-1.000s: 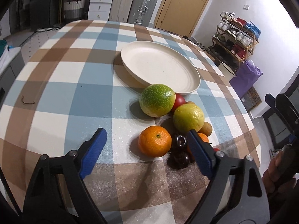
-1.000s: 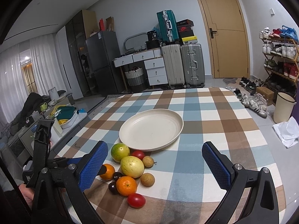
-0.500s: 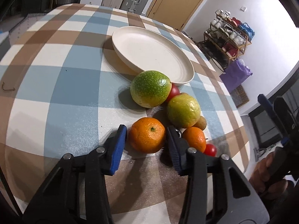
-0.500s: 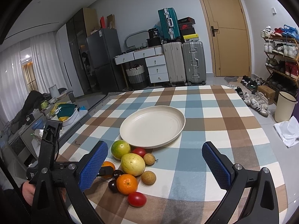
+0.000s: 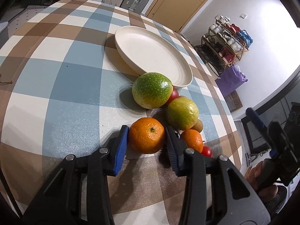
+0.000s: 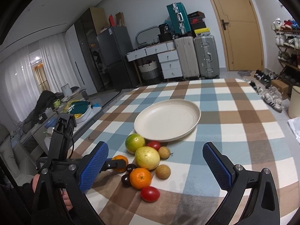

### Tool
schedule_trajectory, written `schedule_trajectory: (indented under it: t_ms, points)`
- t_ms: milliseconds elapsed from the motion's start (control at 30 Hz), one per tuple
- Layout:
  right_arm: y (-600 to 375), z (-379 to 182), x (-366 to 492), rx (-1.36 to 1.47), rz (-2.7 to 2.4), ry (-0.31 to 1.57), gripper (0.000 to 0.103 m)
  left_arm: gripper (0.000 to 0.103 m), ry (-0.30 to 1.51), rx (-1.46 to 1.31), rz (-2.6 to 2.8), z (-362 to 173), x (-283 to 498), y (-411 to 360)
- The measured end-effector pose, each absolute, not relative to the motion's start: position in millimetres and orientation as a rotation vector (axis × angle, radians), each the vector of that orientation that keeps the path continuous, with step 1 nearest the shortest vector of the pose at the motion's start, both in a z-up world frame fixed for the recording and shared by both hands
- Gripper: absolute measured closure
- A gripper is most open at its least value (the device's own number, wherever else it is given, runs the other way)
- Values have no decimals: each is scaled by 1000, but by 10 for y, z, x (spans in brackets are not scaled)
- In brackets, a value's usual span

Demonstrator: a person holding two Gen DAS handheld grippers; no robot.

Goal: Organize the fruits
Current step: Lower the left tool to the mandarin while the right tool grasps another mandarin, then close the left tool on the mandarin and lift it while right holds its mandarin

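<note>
Left tool (image 5: 147, 140): its jaws are closing, both blue pads touching the sides of an orange (image 5: 146, 135), which sits between them on the desk (image 5: 56, 86).
Left tool, other view: seen from the right wrist, one black finger lies across that orange (image 6: 120, 161) at the left edge of the fruit pile.
Right tool (image 6: 155, 166): released, jaws wide apart with nothing between the pads; it hangs above the near edge of the desk, pointing toward the fruit.
Hand (image 5: 262, 178): grips the right tool's handle at the lower right of the left view.
Fruit pile: just past the held orange lie a speckled green fruit (image 5: 152, 90), a yellow-green fruit (image 5: 182, 113) and a second orange (image 5: 192, 140); all sit close together on the cloth.
Small fruit: two red tomatoes (image 6: 150, 193) (image 6: 154, 145), two brown round fruits (image 6: 163, 171) (image 6: 164, 152) and two dark cherries (image 6: 126, 180) (image 6: 131, 167) fill the gaps.
Plate (image 5: 123, 39): cream, empty, on the desk just beyond the pile; the green fruit is close against its near rim.
Desk cover: blue, brown and white check.
</note>
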State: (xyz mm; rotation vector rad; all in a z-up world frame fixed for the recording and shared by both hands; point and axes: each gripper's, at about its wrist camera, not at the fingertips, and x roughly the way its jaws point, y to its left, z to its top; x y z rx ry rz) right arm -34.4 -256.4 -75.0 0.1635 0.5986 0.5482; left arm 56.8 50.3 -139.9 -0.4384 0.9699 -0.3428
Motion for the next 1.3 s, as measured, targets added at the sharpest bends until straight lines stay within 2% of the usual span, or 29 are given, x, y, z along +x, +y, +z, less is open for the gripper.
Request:
schedule_trajectory:
  t_ms: [600, 1300]
  points:
    - [-2352, -1140, -283, 168, 650, 759, 0, 67, 926, -437, -329, -1205, 451, 689]
    - [-2230, -1460, 41, 313, 716, 955, 2, 67, 933, -434, -327, -1221, 379, 730]
